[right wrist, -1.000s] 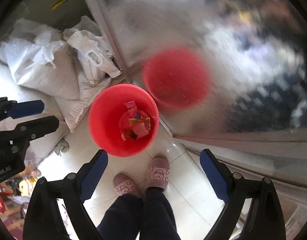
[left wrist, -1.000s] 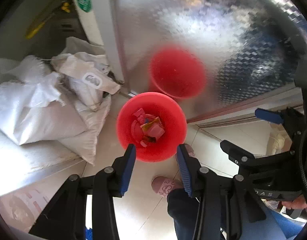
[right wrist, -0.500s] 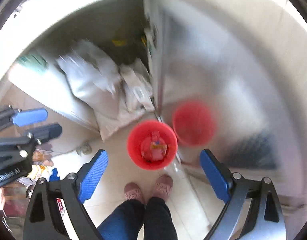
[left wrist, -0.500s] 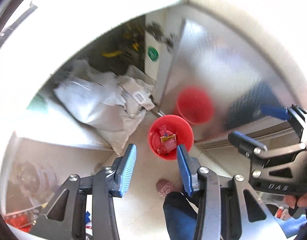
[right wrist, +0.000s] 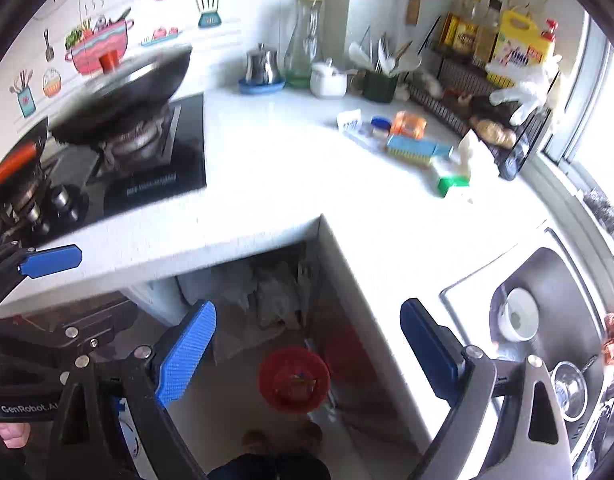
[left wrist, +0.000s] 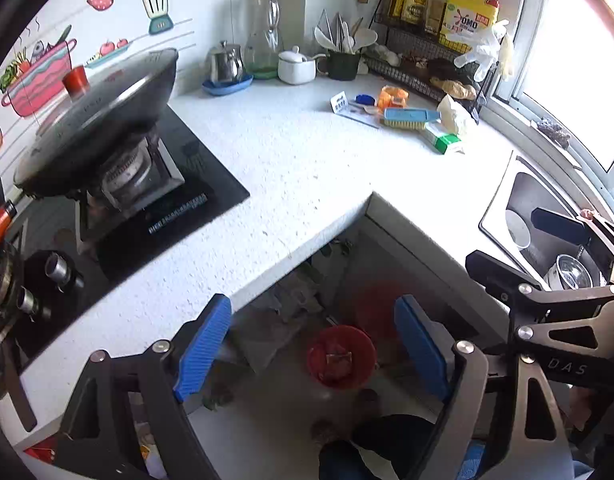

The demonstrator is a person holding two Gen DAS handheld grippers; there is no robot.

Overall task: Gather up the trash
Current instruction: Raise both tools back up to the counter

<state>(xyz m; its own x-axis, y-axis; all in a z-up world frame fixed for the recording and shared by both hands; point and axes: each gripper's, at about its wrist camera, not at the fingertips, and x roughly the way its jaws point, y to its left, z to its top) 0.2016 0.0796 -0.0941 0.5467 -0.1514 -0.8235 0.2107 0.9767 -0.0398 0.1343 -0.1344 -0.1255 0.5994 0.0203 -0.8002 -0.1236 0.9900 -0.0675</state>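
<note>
A: Trash — most of what's collected sits in the red bin [left wrist: 341,357] on the floor, low centre, under the inner corner of the white counter [left wrist: 307,168]. More litter far right on the counter: green-and-white carton [left wrist: 441,139], crumpled paper [left wrist: 453,114], orange wrapper [left wrist: 393,97], by the blue brush [left wrist: 411,116].

B: Step in hand?

A: Looks like reaching for the next piece. Both tools up over the counter edge, pointing steeply down. I'd go for the carton first — nearest of the pile, boxy, flat sides, should pinch easy across its narrow width.

B: Tips?

A: Come in from the near side, keep clear of the brush; it's touching or just beside the carton, can't tell which. Brush prob not trash, so don't drag it. Paper is soft, will crush; take it in the middle. Avoid the wire rack [left wrist: 427,76] behind.

B: Tools?

A: Left gripper [left wrist: 313,344]: jaws have just been opening, now spread wide, nothing between the blue pads, touching nothing. Right gripper [right wrist: 307,354]: spread wide too, empty, no contact. Bin shows thru the gap of each but is far below.

B: Hazards?

A: Wok [left wrist: 95,120] on the stove, far left — well apart from the litter. Sink [right wrist: 555,320] near right holds dishes; don't knock stuff in.
</note>
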